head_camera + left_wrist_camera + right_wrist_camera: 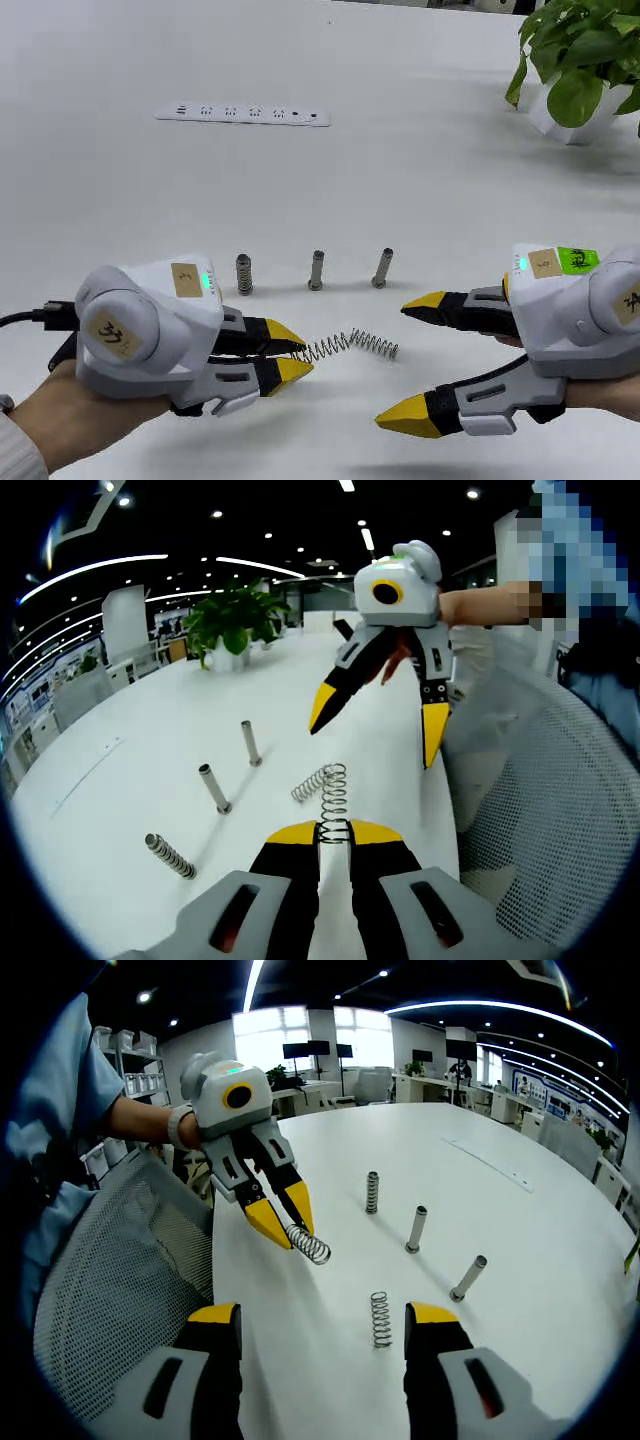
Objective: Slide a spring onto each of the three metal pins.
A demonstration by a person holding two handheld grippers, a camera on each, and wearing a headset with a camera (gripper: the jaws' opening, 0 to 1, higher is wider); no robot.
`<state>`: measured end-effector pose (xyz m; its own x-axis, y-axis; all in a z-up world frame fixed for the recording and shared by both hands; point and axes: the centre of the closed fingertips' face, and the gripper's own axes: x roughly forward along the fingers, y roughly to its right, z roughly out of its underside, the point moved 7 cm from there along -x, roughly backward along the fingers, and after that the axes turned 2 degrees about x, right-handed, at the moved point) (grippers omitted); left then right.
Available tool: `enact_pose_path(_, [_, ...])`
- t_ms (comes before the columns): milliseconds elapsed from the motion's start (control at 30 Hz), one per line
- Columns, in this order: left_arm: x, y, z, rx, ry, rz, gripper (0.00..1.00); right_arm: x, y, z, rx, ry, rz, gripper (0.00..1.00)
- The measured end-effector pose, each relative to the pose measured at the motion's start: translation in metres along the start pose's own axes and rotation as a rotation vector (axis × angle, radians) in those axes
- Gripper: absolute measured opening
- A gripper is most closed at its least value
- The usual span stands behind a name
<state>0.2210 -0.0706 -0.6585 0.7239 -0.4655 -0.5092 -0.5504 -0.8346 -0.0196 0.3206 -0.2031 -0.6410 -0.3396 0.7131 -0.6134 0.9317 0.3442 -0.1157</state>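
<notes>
Three metal pins stand in a row on the white table (pixel 120 200). The left pin (pixel 244 274) (pixel 170 856) (pixel 372 1192) wears a spring; the middle pin (pixel 316 270) (pixel 214 788) (pixel 416 1229) and the right pin (pixel 382 268) (pixel 250 743) (pixel 468 1277) are bare. My left gripper (pixel 305 356) (pixel 333 832) (pixel 295 1235) is shut on one end of a spring (pixel 322 347) (pixel 334 795) (pixel 310 1245), in front of the pins. A second spring (pixel 375 343) (pixel 310 784) (pixel 381 1318) lies loose on the table beside it. My right gripper (pixel 392 365) (pixel 372 742) (pixel 322 1312) is open, just right of the loose spring.
A white power strip (pixel 243 114) lies far back on the table. A potted plant (pixel 585 60) (pixel 230 625) stands at the far right corner. A mesh chair (pixel 540 810) (pixel 110 1280) is by the table's near edge.
</notes>
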Motion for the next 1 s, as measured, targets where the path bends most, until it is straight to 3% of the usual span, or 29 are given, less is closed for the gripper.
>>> enact_pose_path(367, [0.002, 0.010, 0.003, 0.007, 0.002, 0.059, 0.09, 0.012, -0.005, -0.012, -0.057, -0.025, -0.100, 0.31])
enact_pose_path(767, [0.002, 0.023, -0.002, 0.033, 0.014, 0.103, 0.09, 0.019, -0.011, -0.014, -0.062, -0.042, -0.176, 0.22])
enact_pose_path(1000, [0.001, 0.025, -0.004, 0.050, 0.016, 0.121, 0.09, 0.021, -0.012, -0.014, -0.067, -0.046, -0.194, 0.16])
